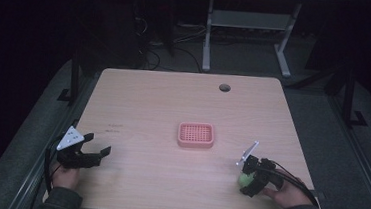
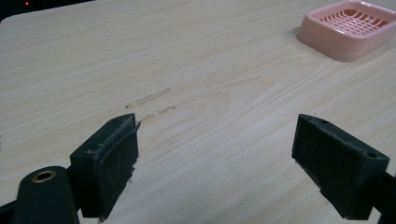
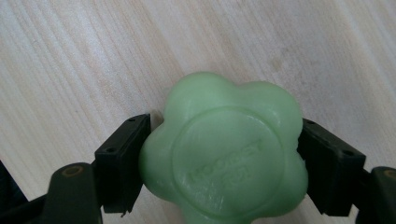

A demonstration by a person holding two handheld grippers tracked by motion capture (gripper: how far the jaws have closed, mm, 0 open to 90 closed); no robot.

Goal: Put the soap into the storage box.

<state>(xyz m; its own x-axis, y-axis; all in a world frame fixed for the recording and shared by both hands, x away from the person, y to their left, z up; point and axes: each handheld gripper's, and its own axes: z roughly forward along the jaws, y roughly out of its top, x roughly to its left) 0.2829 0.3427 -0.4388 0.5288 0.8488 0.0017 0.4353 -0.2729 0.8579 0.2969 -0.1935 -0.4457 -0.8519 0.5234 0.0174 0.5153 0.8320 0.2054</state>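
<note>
Counter (image 1: pixel 163 103): a pale wood-grain top with rounded corners and a round cable hole (image 1: pixel 224 87) near the far edge; faint scuff marks (image 2: pixel 154 97) are seen on the grain in the left gripper view.
Soap (image 3: pixel 224 151): a pale green, waxy bar shaped like a rounded flower with lobes, a raised round disc pressed into its face with faint embossed lettering too soft to be read. It is found at the near right of the counter (image 1: pixel 244 179), well apart from the dish.
Dish (image 1: pixel 195 135): a pink plastic soap dish, rectangular with rounded corners and a slotted grid floor, set near the middle of the counter with nothing in it.
Right gripper (image 1: pixel 248 181): black, held in a hand (image 1: pixel 287 191) at the near right edge. Its jaws are clamped on the soap from two sides, the flat black pads (image 3: pixel 122 156) pressed against the lobes.
Left gripper (image 1: pixel 97 152): black, with a grey three-cornered plate (image 1: pixel 70 138) on top, held at the near left. Its jaws are spread wide apart, nothing between them but bare counter; the padded faces (image 2: pixel 116 161) look rough and worn.
</note>
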